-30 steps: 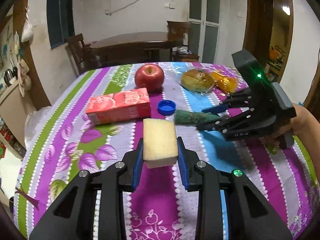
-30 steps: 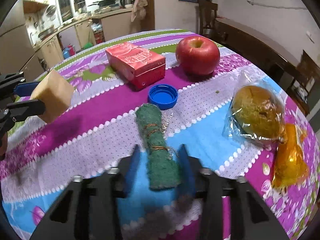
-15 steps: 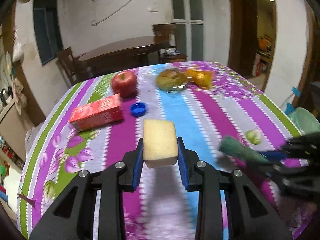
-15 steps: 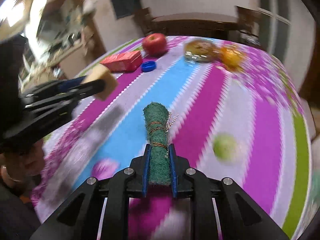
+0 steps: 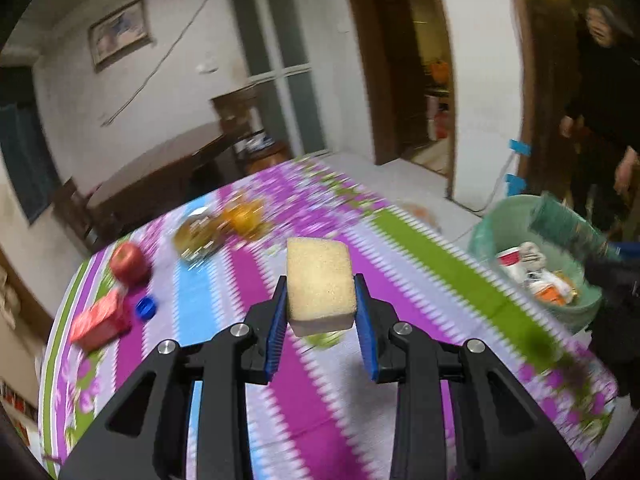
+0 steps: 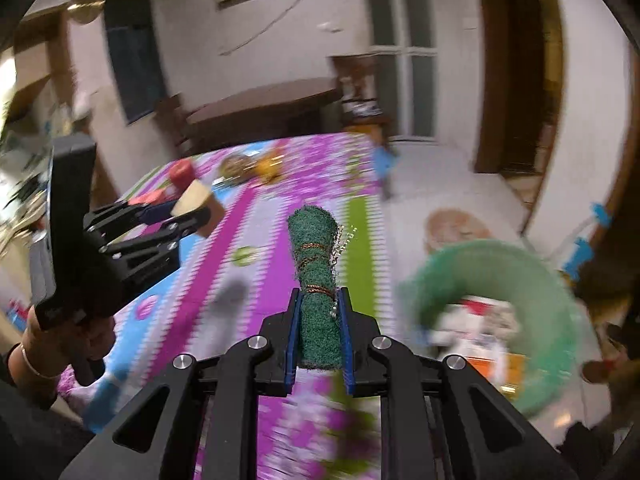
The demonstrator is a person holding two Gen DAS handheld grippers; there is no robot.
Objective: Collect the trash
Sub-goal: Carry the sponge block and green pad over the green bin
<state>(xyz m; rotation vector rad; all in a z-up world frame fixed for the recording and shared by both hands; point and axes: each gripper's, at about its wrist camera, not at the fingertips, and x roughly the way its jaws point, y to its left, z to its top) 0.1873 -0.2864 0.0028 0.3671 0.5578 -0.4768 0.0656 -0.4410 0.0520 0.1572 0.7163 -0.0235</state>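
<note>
— Where's the rolled green scouring pad (image 6: 315, 280) tied round with thin copper wire?
— Clamped at its near end in the right gripper (image 6: 318, 340), jaws squeezed tight on it, up over the right edge of the desk (image 6: 256, 216). Its long axis runs straight out along the fingers, free end pointing far and slightly down.
— And the other hand?
— The left gripper (image 5: 320, 316) has its jaws pressed on both flanks of the pale yellow rectangular sponge block (image 5: 320, 282), standing on end above the striped purple cloth.
— The bin?
— The round green-lined trash bin (image 6: 496, 320) sits on the floor just right of the desk, already holding paper scraps.
— How should the drop go?
— I'd say bring the pad's tip well past the rim, tilt it down, then open. It's long, and might catch the edge otherwise.
</note>
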